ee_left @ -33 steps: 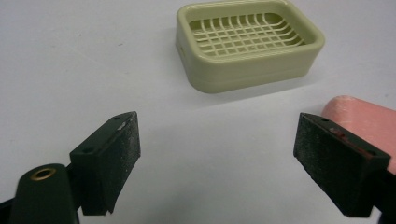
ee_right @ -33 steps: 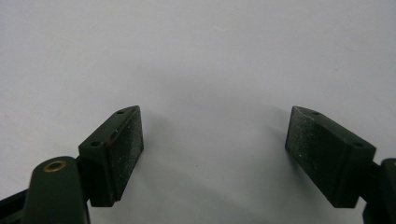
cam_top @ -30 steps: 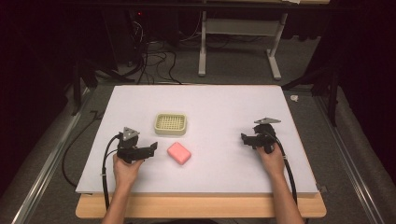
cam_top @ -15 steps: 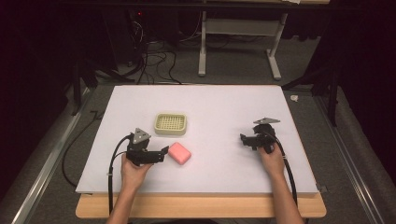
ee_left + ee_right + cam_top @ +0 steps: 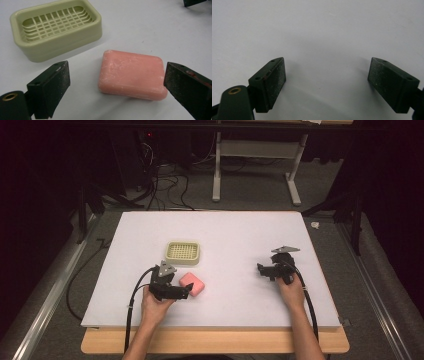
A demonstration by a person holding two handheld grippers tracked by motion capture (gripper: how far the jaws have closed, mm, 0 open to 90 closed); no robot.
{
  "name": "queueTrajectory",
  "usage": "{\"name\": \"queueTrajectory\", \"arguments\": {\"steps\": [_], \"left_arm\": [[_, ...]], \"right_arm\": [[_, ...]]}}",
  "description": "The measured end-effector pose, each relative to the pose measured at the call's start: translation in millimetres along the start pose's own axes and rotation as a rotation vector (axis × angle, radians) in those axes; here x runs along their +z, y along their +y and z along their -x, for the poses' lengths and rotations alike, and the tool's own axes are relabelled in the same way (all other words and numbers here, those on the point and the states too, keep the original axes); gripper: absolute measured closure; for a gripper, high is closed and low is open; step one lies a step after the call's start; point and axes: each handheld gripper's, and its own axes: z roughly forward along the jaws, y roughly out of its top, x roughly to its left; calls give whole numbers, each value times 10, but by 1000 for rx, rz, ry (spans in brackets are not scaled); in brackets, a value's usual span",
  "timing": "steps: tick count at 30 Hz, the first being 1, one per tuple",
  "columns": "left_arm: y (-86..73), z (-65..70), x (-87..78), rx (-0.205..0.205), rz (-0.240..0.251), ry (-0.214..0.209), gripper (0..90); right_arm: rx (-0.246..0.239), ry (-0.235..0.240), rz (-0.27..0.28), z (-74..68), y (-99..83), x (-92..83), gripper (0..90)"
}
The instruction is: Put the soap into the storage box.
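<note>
Two things lie on the white table: a pink soap bar and, just beyond it, a pale green soap dish with a slatted grid floor, empty and upright. The bar lies flat on the table, near the dish but apart from it. The left gripper is at the bar, and its jaws have just been opening — they now stand wide, one pad off to the bar's left with bare table between, the other close by its right end, neither pressing on it. So nothing is held. The right gripper rests well away on the right side of the table, jaws spread wide over bare surface, holding nothing.

By my reading, the step in hand is the approach to grasp the soap, probably to set it in the dish. The next move calls for easing forward until the bar sits squarely between both pads, then closing across its long sides — firmly, since soap may slip — before lifting it over the dish rim.
</note>
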Motion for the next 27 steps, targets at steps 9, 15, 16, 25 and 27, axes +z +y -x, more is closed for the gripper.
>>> {"name": "queueTrajectory", "arguments": {"steps": [9,15,16,25,27], "left_arm": [[-1,107,159,34,-26,1,37],[-3,138,227,49,-44,11,31],[-4,138,231,51,-46,11,31],[-33,156,309,57,-65,17,44],[-40,157,327,55,-72,15,49]], "right_arm": [[-1,0,0,0,0,0,156],[0,0,0,0,0,0,155],[0,0,0,0,0,0,155],[-1,0,-1,-1,0,0,155],[-1,0,0,-1,0,0,155]]}}
